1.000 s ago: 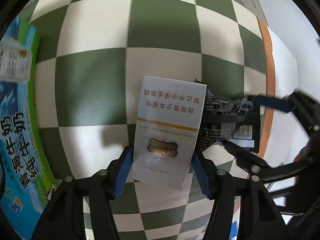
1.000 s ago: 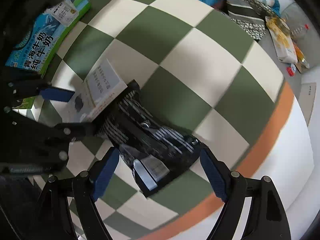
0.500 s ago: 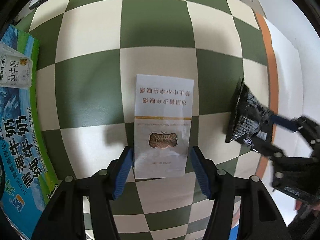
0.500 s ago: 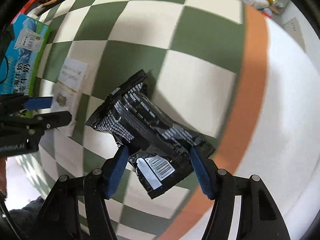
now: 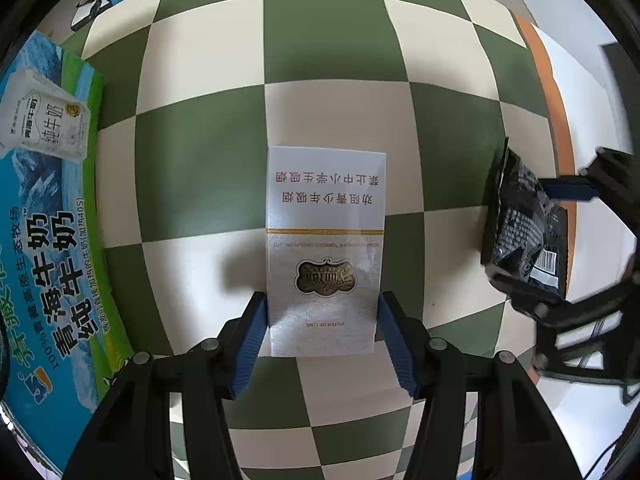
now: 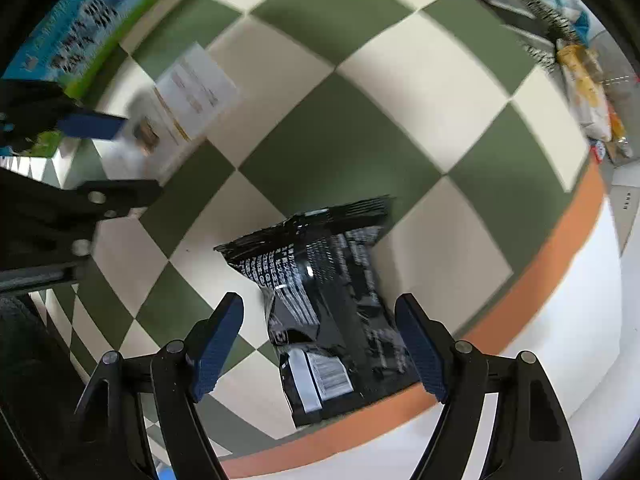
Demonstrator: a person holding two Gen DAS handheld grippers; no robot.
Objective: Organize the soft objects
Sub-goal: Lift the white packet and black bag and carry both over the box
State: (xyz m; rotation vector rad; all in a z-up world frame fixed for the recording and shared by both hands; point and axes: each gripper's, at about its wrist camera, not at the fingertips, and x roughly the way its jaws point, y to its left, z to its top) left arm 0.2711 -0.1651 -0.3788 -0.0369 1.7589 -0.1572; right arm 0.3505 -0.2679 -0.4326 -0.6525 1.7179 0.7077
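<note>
One white pack (image 5: 325, 240), one black packet (image 6: 332, 300)

Stuff spread across the table

Pack (image 5: 326, 240) sits mid-table (image 5: 332, 40), milk box (image 5: 44, 220) off to its left, snack bag (image 5: 520, 224) right, near the edge.

Both views are bright and evenly lit, with soft daylight and no hard glare. The fisheye lens bends the checked cloth (image 5: 208, 168) strongly, and a black rim darkens every corner. The left view is sharp: print on the white packet (image 5: 326, 240) between the left tongs (image 5: 320, 344) reads clearly, and a faint shadow lies just left of it. The right view is smeared by motion, worst far from the right tongs (image 6: 320, 344); the black bag (image 6: 332, 304) between them shows small glints.
</note>
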